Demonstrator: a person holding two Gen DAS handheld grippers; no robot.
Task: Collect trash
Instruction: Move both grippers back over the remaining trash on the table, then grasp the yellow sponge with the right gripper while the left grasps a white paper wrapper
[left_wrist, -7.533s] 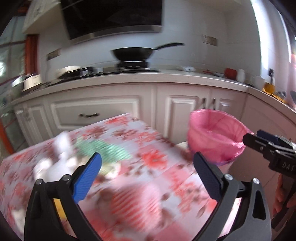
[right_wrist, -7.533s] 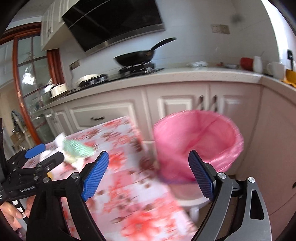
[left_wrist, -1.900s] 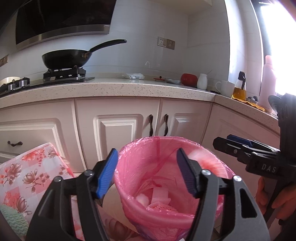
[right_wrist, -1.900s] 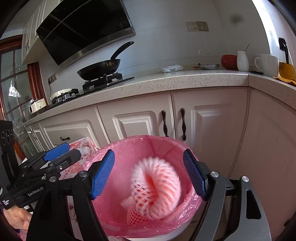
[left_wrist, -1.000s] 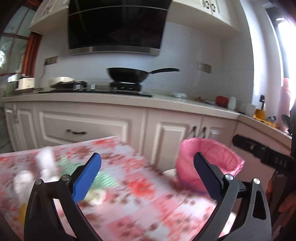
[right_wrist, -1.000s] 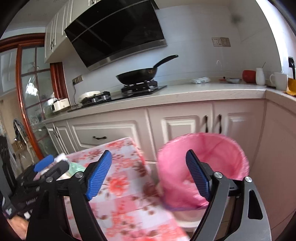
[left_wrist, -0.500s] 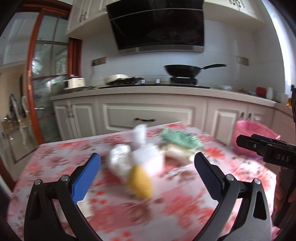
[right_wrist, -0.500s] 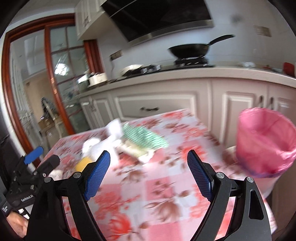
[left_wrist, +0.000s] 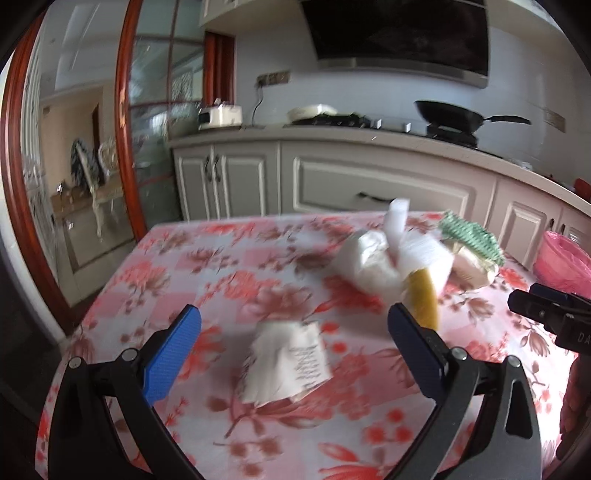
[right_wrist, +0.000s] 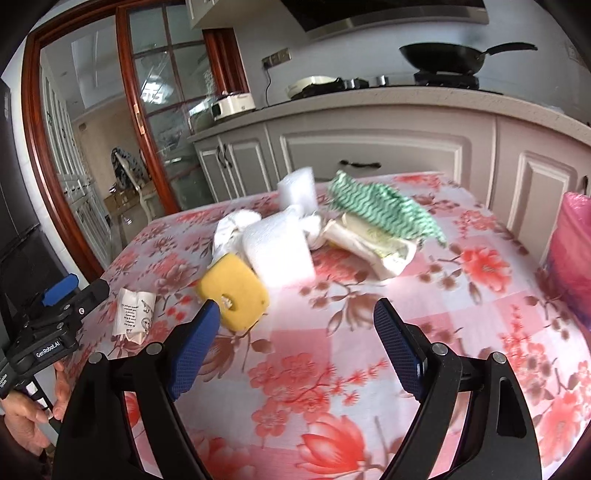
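Trash lies on a table with a pink floral cloth (right_wrist: 369, 369): a yellow sponge (right_wrist: 236, 292), a white foam block (right_wrist: 280, 248), a green patterned cloth (right_wrist: 384, 206), a crumpled cream wrapper (right_wrist: 373, 240) and a folded printed paper (left_wrist: 288, 360). My left gripper (left_wrist: 295, 339) is open and empty, its jaws to either side of the paper and short of it. My right gripper (right_wrist: 295, 336) is open and empty, just in front of the sponge. The pink-lined trash bin (left_wrist: 565, 262) stands off the table's right end.
Kitchen cabinets and a counter (right_wrist: 406, 107) with a black pan (right_wrist: 443, 57) run behind the table. A wood-framed glass door (right_wrist: 110, 110) is at the left. White crumpled paper (right_wrist: 229, 229) and a foam strip (right_wrist: 297, 190) lie in the pile.
Both grippers swung left from over the pink bin, where the red-and-white foam net fell in, back to the table. The left one now faces the folded paper, the right one the sponge.
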